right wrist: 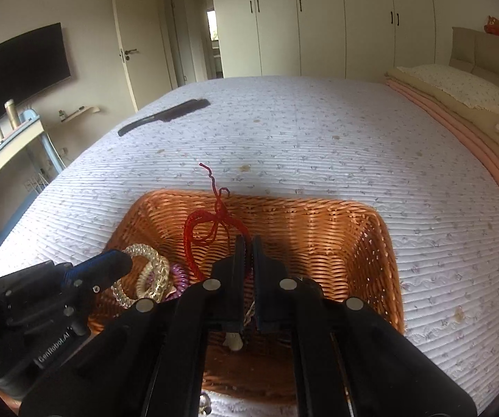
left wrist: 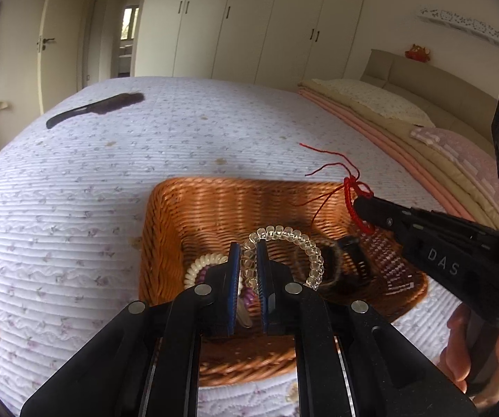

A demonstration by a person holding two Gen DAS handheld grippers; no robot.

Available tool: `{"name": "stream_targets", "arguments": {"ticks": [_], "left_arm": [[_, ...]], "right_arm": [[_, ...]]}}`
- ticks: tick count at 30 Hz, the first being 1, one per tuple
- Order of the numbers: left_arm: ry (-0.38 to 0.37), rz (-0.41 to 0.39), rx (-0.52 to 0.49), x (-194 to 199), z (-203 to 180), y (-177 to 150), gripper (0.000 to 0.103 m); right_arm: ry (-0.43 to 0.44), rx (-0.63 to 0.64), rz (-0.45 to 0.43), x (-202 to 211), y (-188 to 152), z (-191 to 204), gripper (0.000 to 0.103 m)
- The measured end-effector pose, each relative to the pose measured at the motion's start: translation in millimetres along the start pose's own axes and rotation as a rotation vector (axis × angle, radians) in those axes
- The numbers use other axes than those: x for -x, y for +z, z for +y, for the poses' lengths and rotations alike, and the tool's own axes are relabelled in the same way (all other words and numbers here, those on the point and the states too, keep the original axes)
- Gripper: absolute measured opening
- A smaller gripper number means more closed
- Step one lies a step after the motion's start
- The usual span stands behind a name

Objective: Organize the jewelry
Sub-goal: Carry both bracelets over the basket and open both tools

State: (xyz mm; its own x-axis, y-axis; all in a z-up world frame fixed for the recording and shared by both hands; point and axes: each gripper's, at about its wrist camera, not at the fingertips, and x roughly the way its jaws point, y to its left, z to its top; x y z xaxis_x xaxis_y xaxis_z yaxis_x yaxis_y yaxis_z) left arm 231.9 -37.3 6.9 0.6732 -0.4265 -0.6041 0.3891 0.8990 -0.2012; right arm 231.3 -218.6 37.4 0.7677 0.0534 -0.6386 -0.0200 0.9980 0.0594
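A brown wicker basket (left wrist: 166, 215) sits on the bed, also in the right wrist view (right wrist: 385, 243). My left gripper (left wrist: 248, 250) is over the basket, shut on a clear spiral hair tie (left wrist: 305, 243). A cream spiral tie (left wrist: 200, 264) and a purple one (left wrist: 247, 297) lie below it. My right gripper (right wrist: 248, 243) is shut on a red braided cord bracelet (right wrist: 193, 229), holding it above the basket; the bracelet also shows in the left wrist view (left wrist: 350, 201), loose ends trailing. The left gripper (right wrist: 124, 262) appears in the right wrist view beside the clear tie (right wrist: 148, 271).
A black comb (left wrist: 96, 109) lies far across the lilac bedspread (left wrist: 75, 208). Folded pink and beige blankets with pillows (left wrist: 405, 128) line the right side. A dark hair clip (left wrist: 353, 253) lies in the basket. Wardrobes and a door stand behind the bed.
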Motion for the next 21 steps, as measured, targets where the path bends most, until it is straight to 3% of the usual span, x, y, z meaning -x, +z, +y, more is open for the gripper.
{"name": "stream_targets", "arguments": {"ticks": [10, 15, 17, 21], "left_arm": [[0.011, 0.044, 0.035, -23.2, 20.6, -8.6, 0.008], [-0.024, 0.063, 0.029, -24.9, 19.4, -10.7, 0.010], [-0.023, 0.058, 0.015, -22.1, 16.6, -11.5, 0.021], [-0.032, 0.026, -0.002, -7.6, 11.1, -10.3, 0.029]], "right_arm": [[0.005, -0.042, 0.092, -34.8, -7.9, -8.4, 0.003], [0.032, -0.058, 0.105, -33.3, -11.9, -11.7, 0.005], [0.046, -0.074, 0.102, -30.1, -13.1, -14.1, 0.022], [0.048, -0.077, 0.072, -17.1, -16.3, -15.0, 0.038]]}}
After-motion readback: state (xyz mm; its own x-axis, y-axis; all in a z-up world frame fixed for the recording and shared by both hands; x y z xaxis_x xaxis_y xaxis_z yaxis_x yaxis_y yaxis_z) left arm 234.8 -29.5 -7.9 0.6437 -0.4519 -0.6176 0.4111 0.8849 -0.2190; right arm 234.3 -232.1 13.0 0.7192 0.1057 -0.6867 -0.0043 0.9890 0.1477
